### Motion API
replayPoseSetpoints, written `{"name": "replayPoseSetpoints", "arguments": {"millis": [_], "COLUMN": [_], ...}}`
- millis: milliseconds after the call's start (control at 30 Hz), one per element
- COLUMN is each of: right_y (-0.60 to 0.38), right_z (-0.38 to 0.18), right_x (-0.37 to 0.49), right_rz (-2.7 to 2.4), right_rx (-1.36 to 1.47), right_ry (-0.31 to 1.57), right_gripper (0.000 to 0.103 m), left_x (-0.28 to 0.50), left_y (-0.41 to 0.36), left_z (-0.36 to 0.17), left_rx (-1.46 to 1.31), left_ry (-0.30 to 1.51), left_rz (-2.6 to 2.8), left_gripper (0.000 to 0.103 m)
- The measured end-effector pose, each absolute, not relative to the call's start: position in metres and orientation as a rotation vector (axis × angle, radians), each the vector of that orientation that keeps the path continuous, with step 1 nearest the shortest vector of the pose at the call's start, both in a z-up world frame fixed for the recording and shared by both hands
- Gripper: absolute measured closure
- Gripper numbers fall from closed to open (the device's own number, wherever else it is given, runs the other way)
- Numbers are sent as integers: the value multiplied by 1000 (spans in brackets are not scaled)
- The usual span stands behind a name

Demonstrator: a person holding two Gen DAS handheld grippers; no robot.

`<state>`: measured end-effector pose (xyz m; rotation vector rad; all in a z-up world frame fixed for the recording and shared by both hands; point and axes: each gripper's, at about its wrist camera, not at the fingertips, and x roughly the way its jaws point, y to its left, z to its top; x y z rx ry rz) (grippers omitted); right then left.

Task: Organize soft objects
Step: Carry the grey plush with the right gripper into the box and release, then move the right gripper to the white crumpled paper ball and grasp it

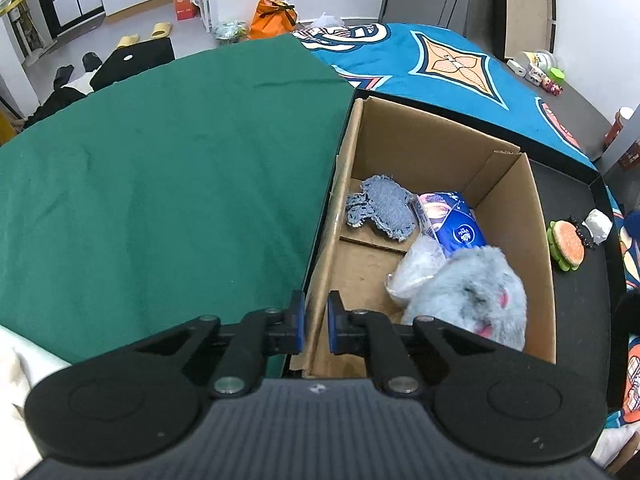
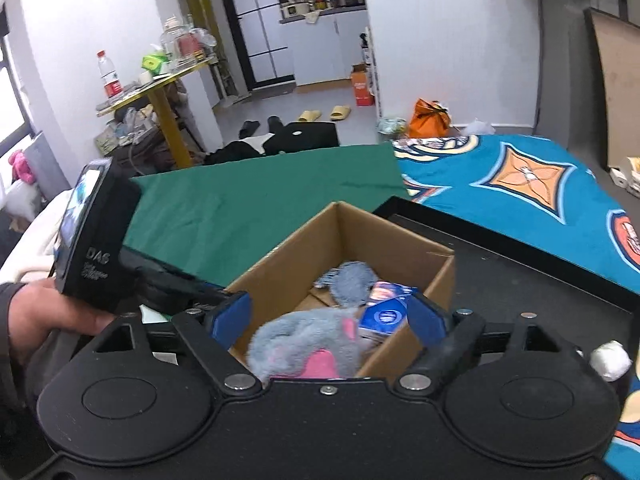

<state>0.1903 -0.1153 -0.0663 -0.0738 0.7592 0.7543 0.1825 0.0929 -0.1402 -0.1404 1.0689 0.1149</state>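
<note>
Left gripper [image 1: 316, 322] straddles the cardboard box's [image 1: 536, 248] left wall, jaws nearly closed on it. Left view only: burger toy [image 1: 566, 246] right of box, on black tray [image 1: 576, 312]. Grey plush [image 1: 476, 288] in box's near right corner; long axis unclear. Right gripper [image 2: 328, 322] wide apart, empty, over plush. Green cloth [image 1: 160, 168] left of box lies bare.

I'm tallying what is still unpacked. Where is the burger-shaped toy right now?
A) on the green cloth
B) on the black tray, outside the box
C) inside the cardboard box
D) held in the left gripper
B: the burger toy stands on the black tray just outside the cardboard box, whose right wall separates it from the grey plush inside.
</note>
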Motion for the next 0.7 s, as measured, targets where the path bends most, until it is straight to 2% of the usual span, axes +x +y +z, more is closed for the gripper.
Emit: {"name": "replayPoseSetpoints", "arguments": {"millis": [267, 367, 500, 700], "right_y": [-141, -149, -159, -177], "right_z": [-67, -68, -72, -96], "right_x": [199, 202, 209, 218], "right_rz": [670, 640, 604, 527], "right_rx": [-145, -162, -151, -93], "right_ry": [796, 804, 816, 835], "right_gripper": [19, 19, 19, 20], "left_x": [183, 183, 180, 180], "left_y": [86, 84, 81, 79], "left_z": [-136, -136, -132, -130], "left_rx": [-91, -83, -59, -37], "left_ry": [1055, 1051, 1031, 1025], "left_rz": [134, 148, 172, 178], "left_gripper": [88, 82, 67, 56]}}
